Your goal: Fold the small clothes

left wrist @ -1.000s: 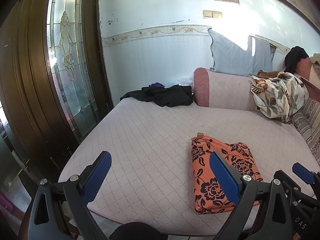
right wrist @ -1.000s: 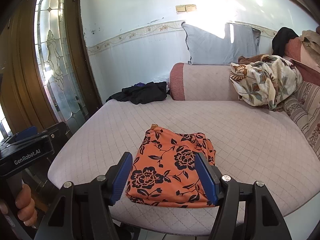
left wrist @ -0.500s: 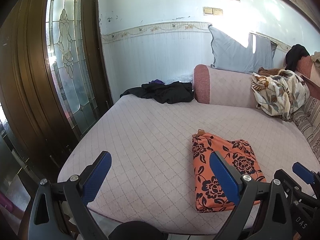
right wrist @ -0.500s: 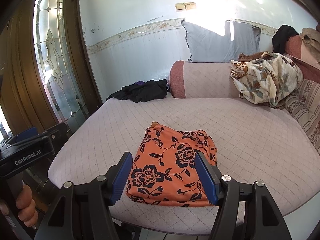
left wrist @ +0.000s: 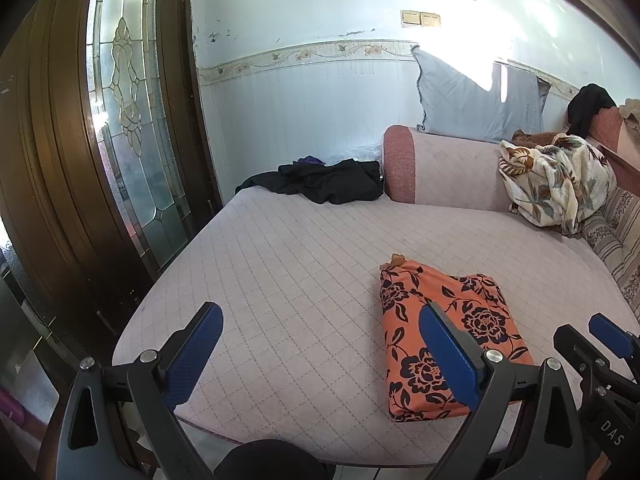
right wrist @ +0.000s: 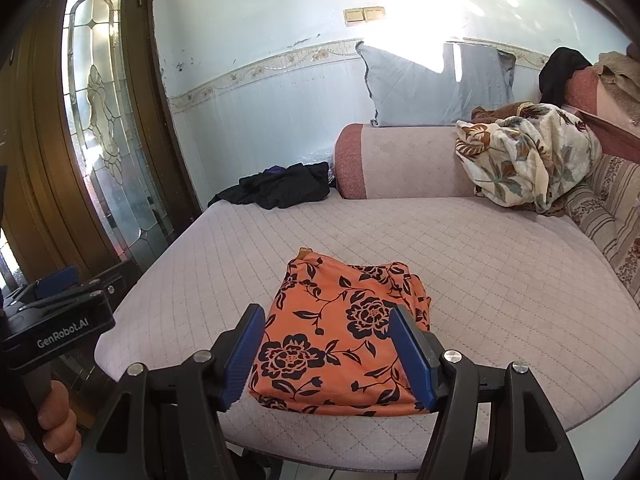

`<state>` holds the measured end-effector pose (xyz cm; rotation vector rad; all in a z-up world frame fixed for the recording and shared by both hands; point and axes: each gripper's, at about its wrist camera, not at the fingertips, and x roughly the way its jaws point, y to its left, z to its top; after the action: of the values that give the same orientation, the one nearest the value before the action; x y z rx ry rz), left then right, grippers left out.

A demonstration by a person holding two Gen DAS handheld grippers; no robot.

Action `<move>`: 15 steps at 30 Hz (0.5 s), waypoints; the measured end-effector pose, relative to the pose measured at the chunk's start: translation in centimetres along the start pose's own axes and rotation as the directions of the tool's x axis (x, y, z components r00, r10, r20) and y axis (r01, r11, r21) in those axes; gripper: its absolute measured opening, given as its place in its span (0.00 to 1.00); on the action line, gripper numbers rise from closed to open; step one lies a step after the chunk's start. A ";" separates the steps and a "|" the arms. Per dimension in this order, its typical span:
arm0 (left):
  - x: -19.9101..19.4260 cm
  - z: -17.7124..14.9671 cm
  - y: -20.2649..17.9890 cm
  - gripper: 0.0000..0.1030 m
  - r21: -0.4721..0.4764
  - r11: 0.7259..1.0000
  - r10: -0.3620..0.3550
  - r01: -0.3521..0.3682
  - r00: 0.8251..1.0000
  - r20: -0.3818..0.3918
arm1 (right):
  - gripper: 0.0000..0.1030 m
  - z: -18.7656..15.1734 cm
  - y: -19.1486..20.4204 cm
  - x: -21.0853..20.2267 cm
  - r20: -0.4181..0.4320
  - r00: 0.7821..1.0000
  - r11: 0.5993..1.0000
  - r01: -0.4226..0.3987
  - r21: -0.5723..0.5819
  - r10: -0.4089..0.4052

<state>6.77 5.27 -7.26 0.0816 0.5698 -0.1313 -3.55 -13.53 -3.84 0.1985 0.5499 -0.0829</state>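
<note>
**A:** Orange floral garment (right wrist: 344, 332) is seen folded into a neat block near the front edge of the quilted bed (right wrist: 500, 264). Which hand is closer?

**B:** Right gripper (right wrist: 326, 354), it's judged. Its fingers are spread wide, nothing held, and the block lies dead ahead between them, long axis running away toward the wall. Left gripper (left wrist: 320, 356) is also parted wide and empty, and the block is found off to its right.
</note>
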 end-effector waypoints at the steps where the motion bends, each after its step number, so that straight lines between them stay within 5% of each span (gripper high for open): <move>1: 0.0 0.0 0.0 0.95 -0.001 1.000 -0.001 0.001 1.000 -0.001 | 0.67 0.0 0.0 -0.1 0.004 1.000 1.000 0.002 0.001 -0.002; 15: -0.2 -0.2 0.2 0.95 -0.002 1.000 0.001 -0.001 1.000 0.001 | 0.67 0.1 0.2 -0.3 0.010 1.000 1.000 0.011 0.002 -0.011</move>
<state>6.55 5.55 -7.33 0.0802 0.5692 -0.1302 -3.76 -13.34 -3.55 0.1970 0.5406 -0.0953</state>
